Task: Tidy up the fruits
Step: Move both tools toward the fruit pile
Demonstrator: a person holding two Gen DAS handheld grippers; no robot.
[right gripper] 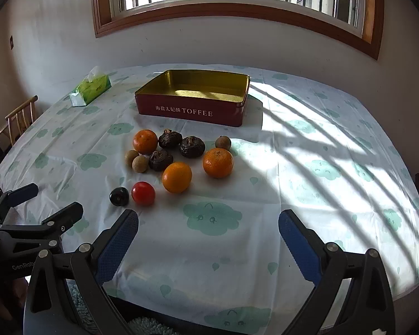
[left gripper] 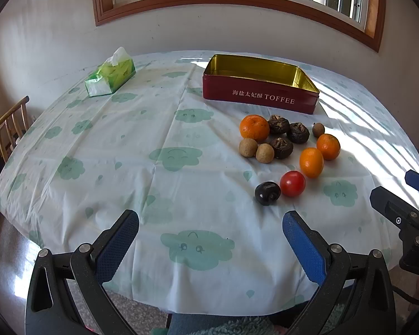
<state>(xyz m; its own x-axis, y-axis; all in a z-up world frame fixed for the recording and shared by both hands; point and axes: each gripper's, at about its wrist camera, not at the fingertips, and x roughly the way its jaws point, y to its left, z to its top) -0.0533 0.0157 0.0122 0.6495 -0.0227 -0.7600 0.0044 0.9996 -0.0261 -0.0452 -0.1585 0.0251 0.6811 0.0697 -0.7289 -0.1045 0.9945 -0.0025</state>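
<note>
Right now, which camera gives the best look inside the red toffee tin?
The right wrist view: the toffee tin sits near the middle of the frame, and its bare gold floor shows, with nothing in it. In the left wrist view the toffee tin is seen at a lower angle, so its front wall hides most of the floor.

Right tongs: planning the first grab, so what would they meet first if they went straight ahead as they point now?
Probably only bare tablecloth. The right tongs stand open, and the fruit lies up-left of their line; the orange is nearest, though depth is unclear.
</note>
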